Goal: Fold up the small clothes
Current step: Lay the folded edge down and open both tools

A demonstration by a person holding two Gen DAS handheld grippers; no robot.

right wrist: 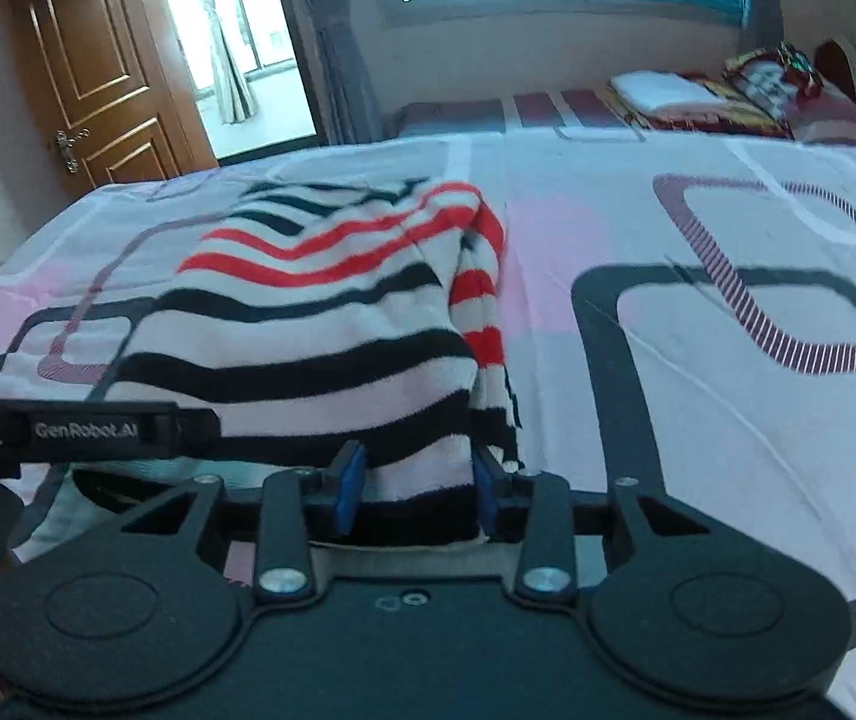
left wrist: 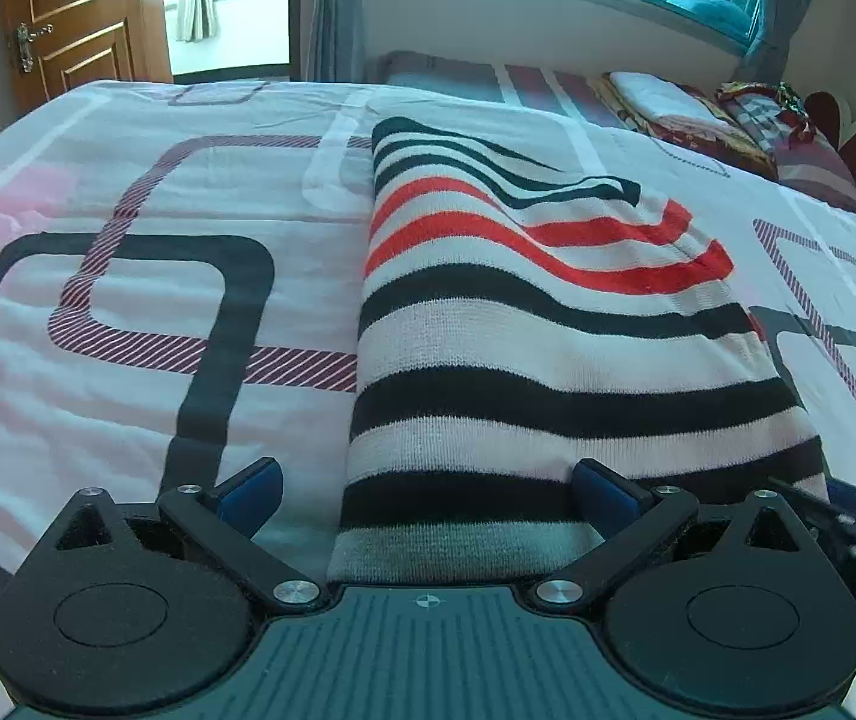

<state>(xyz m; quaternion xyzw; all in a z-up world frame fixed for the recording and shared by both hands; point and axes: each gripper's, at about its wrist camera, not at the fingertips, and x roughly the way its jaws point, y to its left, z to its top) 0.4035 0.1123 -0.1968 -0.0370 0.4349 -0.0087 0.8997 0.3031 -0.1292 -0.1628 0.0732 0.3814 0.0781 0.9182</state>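
a: where is the garment lying?

b: the folded knit sweater with black, white and red stripes (left wrist: 548,324) is lying on the pink and white bedsheet with rounded-square prints (left wrist: 128,300), its grey ribbed hem pointing at me at six o'clock.

a: what is your left gripper (left wrist: 425,489) doing?

b: its jaws are standing wide apart. the blue pad at three o'clock (left wrist: 602,492) is sitting at the sweater's hem, the other is hovering over bare sheet at nine o'clock; neither is squeezing.

a: and the right gripper (right wrist: 419,483)?

b: i am pinching the near right corner of the sweater (right wrist: 320,324) between its blue pads, the sleeve hanging along the edge at one o'clock.
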